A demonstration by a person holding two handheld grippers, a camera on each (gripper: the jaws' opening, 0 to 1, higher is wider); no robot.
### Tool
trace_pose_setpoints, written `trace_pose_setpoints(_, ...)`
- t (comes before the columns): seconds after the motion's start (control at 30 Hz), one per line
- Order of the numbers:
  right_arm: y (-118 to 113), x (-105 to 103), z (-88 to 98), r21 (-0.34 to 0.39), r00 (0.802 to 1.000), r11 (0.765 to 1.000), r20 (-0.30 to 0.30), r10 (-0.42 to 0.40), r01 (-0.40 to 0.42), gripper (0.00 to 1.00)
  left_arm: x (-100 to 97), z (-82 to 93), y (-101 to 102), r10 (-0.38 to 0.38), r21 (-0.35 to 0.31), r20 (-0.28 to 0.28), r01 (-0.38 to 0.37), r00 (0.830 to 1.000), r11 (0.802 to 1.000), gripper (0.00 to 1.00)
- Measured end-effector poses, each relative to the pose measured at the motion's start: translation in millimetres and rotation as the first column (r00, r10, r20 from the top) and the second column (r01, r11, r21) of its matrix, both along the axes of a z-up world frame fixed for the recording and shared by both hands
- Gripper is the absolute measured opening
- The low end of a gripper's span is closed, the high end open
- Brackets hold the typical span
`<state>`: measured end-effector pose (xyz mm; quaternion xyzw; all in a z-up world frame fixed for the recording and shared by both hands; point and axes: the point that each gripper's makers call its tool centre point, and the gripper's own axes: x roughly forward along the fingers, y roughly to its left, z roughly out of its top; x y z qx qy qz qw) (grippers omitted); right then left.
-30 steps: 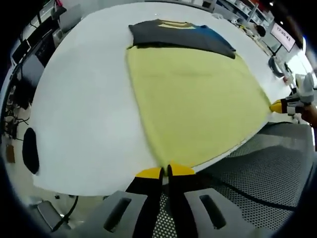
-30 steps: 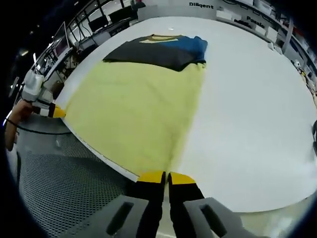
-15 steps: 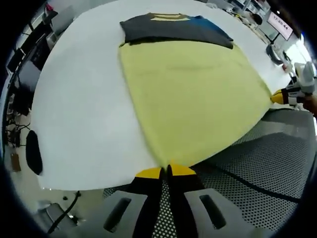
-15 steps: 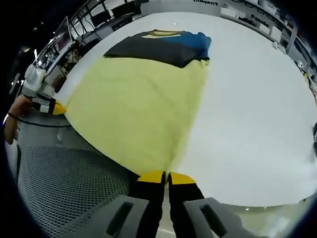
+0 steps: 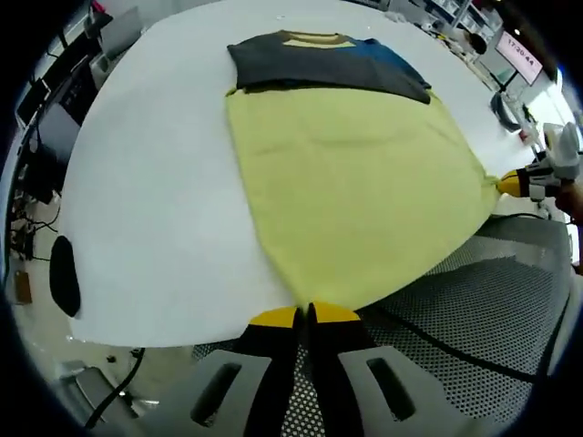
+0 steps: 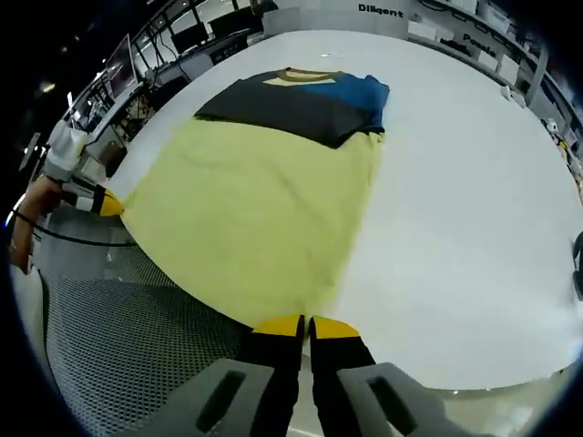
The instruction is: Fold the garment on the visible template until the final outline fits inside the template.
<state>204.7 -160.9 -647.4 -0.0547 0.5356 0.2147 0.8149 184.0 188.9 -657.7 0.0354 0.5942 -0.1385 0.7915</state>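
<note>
Left tool [image 5: 304, 315] and right tool [image 6: 305, 322] each clamped a near corner of the yellow garment [image 5: 355, 191], spread on the white counter [image 5: 155, 182]; dark folded shirt [image 5: 323, 62] at garment's far edge.

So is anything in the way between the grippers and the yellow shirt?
Nothing visible is. Each hand-held gripper, left and right, is shut on a near corner of the yellow garment, which lies spread on the white table.
</note>
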Motion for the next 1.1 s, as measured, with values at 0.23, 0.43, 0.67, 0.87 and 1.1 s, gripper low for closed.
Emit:
trace_pose_setpoints(0.23,0.9,31.6,27.9,0.041,0.996,0.999,0.083,-0.022,0.018,0.0,35.8,27.9,3.6,0.081,-0.068,0.105,-0.074,0.991,0.995,0.06)
trace_pose_setpoints(0.43,-0.8,70.8,53.2,0.055,0.986,0.998,0.165,-0.027,0.018,0.0,77.7,55.5,9.7,0.164,-0.138,0.2,-0.138,0.966,0.981,0.06)
trace_pose_setpoints(0.67,-2.0,107.1,73.0,0.045,0.974,0.999,0.226,-0.014,0.004,0.0,114.3,76.7,6.6,0.178,-0.172,0.257,-0.136,0.95,0.976,0.06)
trace_pose_setpoints(0.87,-1.1,126.2,81.6,0.041,0.969,0.999,0.247,-0.008,-0.002,0.0,136.8,86.3,5.0,0.17,-0.167,0.294,-0.125,0.94,0.978,0.05)
trace_pose_setpoints(1.1,-1.3,160.1,92.2,0.053,0.956,0.999,0.291,-0.022,0.006,0.0,174.5,96.7,6.0,0.19,-0.18,0.342,-0.135,0.92,0.974,0.05)
